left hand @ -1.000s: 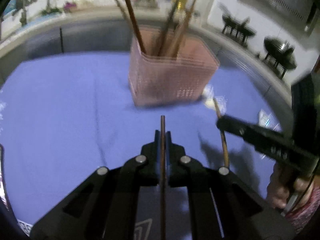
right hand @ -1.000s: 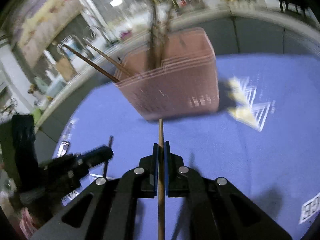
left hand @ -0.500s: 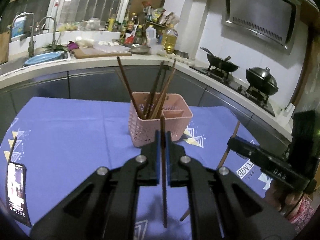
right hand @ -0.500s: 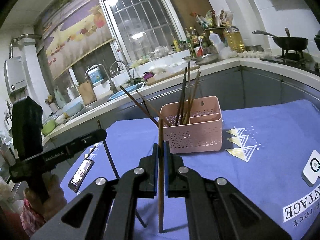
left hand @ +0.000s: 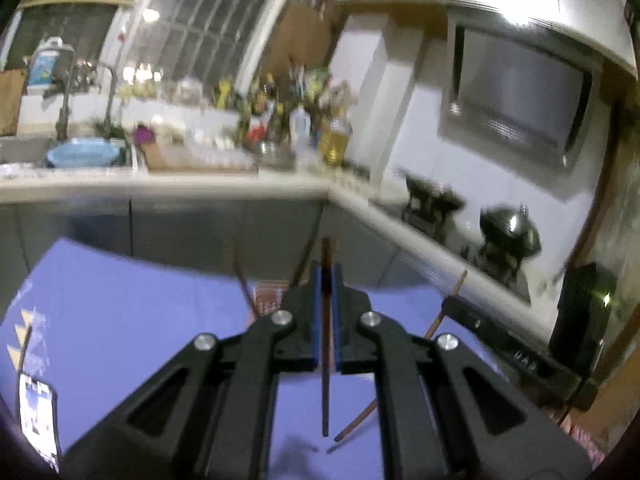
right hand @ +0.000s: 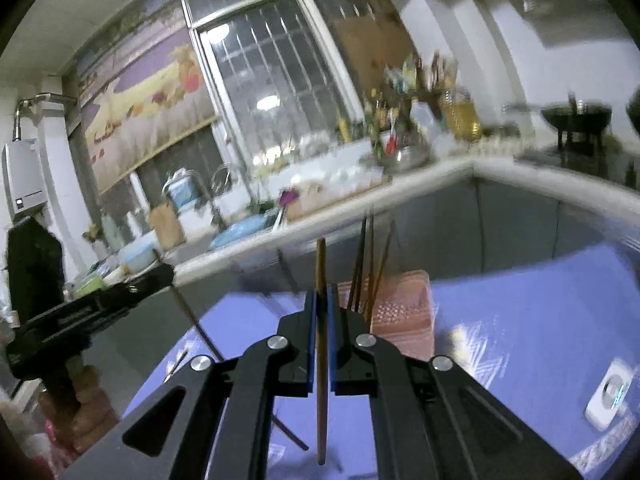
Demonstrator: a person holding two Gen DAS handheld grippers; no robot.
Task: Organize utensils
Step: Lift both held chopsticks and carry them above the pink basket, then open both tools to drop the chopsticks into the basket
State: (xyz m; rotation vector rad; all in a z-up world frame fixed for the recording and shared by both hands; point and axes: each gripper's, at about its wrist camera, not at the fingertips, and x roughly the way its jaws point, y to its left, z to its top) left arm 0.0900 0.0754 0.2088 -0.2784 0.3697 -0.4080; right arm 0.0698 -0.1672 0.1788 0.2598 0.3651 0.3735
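Observation:
My left gripper (left hand: 326,270) is shut on a dark brown chopstick (left hand: 325,400) that hangs upright between its blue pads, above the purple tablecloth (left hand: 120,320). The pink basket (left hand: 267,296) is almost hidden behind its fingers. My right gripper (right hand: 320,294) is shut on a lighter wooden chopstick (right hand: 321,408), also upright. Just beyond it and to the right stands the pink basket (right hand: 404,312) with several chopsticks (right hand: 366,264) in it. Each wrist view shows the other gripper at its side, holding its stick: the right gripper (left hand: 450,306), the left gripper (right hand: 166,274).
A phone (left hand: 38,416) lies on the cloth at the near left. A white device (right hand: 608,396) sits on the cloth at the right. Behind the table runs a kitchen counter (left hand: 200,184) with a sink, bottles and woks. A person's hand (right hand: 86,380) holds the left gripper's handle.
Both grippers have risen with their chopsticks and tilted up towards level. The basket has dropped low in both views and the counter and window now fill the upper half.

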